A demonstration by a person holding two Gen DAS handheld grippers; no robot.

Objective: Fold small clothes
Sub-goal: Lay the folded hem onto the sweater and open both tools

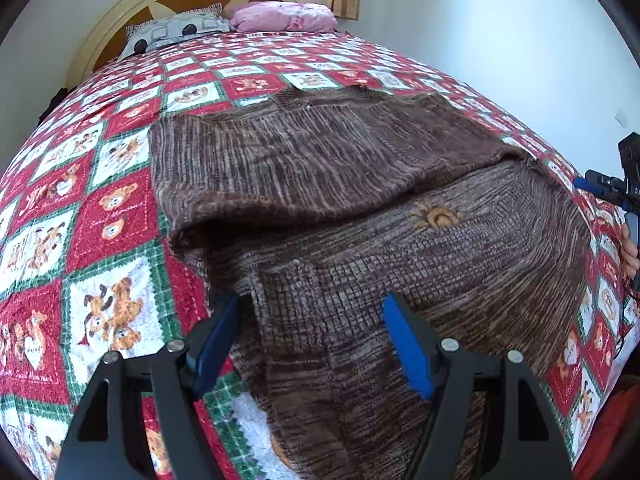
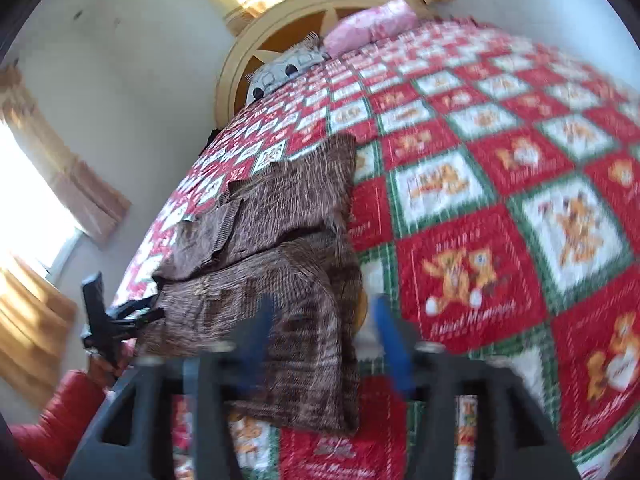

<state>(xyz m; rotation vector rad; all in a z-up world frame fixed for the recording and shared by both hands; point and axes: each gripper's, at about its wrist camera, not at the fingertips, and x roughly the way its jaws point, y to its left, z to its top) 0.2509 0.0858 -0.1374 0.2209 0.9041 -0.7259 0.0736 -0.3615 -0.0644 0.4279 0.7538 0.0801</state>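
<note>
A brown knit sweater lies on the bed with its far part folded over the near part; an orange motif shows on the lower layer. My left gripper stands open at the sweater's near left edge, one blue pad just off the cloth and the other over the knit. In the blurred right wrist view my right gripper is open above the right edge of the sweater, pads apart and nothing pinched. Each gripper shows in the other's view: the right gripper at the sweater's far side, the left gripper at its left edge.
A red, white and green teddy-bear quilt covers the bed. A pink pillow and a grey patterned pillow lie by the cream headboard. A person's hand and a red cloth are at the bed's edge. Walls flank the bed.
</note>
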